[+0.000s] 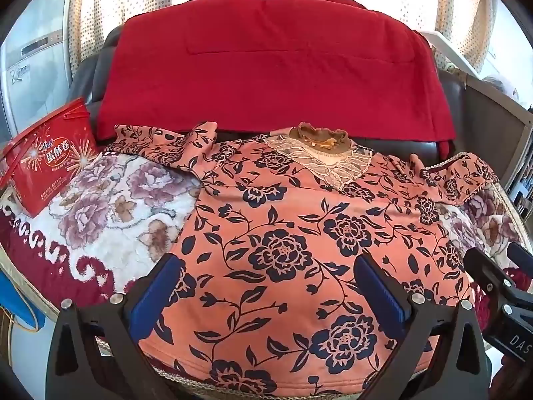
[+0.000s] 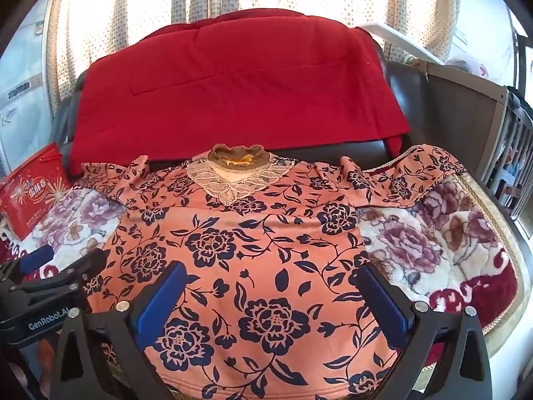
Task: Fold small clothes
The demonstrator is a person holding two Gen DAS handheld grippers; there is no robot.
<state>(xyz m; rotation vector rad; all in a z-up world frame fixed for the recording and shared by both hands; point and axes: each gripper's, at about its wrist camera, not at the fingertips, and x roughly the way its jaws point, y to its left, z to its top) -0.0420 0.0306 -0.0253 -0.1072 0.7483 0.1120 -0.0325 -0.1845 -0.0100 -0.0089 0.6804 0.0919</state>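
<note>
An orange top (image 1: 293, 233) (image 2: 266, 250) with dark blue flowers lies flat and spread out, its lace collar (image 1: 323, 153) (image 2: 236, 173) at the far end and both sleeves out to the sides. My left gripper (image 1: 266, 263) hovers open over the lower left of the top, blue pads wide apart, nothing between them. My right gripper (image 2: 271, 270) hovers open over the lower right of it, also holding nothing. Each gripper shows at the edge of the other's view.
The top rests on a fluffy floral blanket (image 1: 110, 206) (image 2: 433, 233). A red cloth (image 1: 266, 66) (image 2: 233, 90) drapes over a dark seat back behind it. A red snack box (image 1: 46, 160) (image 2: 30, 193) stands at the left. A slatted frame (image 2: 506, 153) is at the right.
</note>
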